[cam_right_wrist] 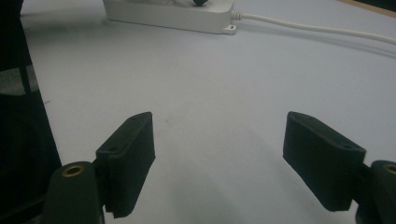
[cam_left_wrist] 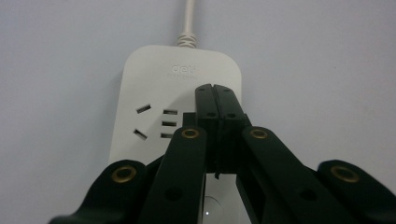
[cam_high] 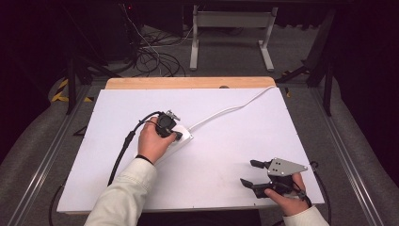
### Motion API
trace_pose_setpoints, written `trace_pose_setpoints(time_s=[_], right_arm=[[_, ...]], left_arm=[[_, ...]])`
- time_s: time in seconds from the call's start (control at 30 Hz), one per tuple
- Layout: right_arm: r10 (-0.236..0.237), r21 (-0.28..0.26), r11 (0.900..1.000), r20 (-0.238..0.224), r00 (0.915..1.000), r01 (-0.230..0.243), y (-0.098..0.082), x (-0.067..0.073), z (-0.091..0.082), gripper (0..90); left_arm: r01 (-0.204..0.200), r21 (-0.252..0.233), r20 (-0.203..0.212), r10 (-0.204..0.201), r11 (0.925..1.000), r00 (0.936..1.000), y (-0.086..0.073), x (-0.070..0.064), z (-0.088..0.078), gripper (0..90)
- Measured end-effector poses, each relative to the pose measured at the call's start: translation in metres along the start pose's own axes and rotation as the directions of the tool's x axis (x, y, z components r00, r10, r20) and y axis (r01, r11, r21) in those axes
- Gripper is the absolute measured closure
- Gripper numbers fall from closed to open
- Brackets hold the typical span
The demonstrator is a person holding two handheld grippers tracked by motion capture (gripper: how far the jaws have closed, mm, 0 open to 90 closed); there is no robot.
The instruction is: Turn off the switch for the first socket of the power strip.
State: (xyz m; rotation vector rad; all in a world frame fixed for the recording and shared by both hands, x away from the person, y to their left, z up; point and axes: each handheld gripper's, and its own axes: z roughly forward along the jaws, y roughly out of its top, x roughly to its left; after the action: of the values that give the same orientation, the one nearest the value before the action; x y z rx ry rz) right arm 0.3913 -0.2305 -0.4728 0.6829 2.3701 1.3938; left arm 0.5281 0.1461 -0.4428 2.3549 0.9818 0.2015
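One power strip [cam_high: 184,136], cord end pointing far-right.

A white power strip [cam_left_wrist: 154,102] lies on a pale desk [cam_left_wrist: 327,56], its cord [cam_left_wrist: 189,18] leaving at the top edge. The left gripper [cam_left_wrist: 215,91] rises from the bottom, its two black jaws pressed flat together with nothing between them, tips over the strip's face, just right of the socket slots [cam_left_wrist: 161,122].
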Motion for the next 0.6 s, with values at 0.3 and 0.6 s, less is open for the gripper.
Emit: trace_pose_setpoints(time_s=[0.3, 0.6], right_arm=[[0.001, 0.003, 1.0, -0.002, 1.0, -0.001, -0.0005, -0.0001, 0.0002, 25.9], [-0.002, 0.004, 1.0, -0.003, 1.0, 0.002, -0.0003, 0.0005, 0.0001, 25.8]], left_arm=[[-0.011, 0.008, -0.023, 0.012, 0.9999, 0.9997, 0.0007, -0.0035, 0.0, 90.0], [-0.027, 0.008, -0.048, 0.027, 0.9996, 0.9985, 0.0005, -0.0074, 0.0005, 90.0]])
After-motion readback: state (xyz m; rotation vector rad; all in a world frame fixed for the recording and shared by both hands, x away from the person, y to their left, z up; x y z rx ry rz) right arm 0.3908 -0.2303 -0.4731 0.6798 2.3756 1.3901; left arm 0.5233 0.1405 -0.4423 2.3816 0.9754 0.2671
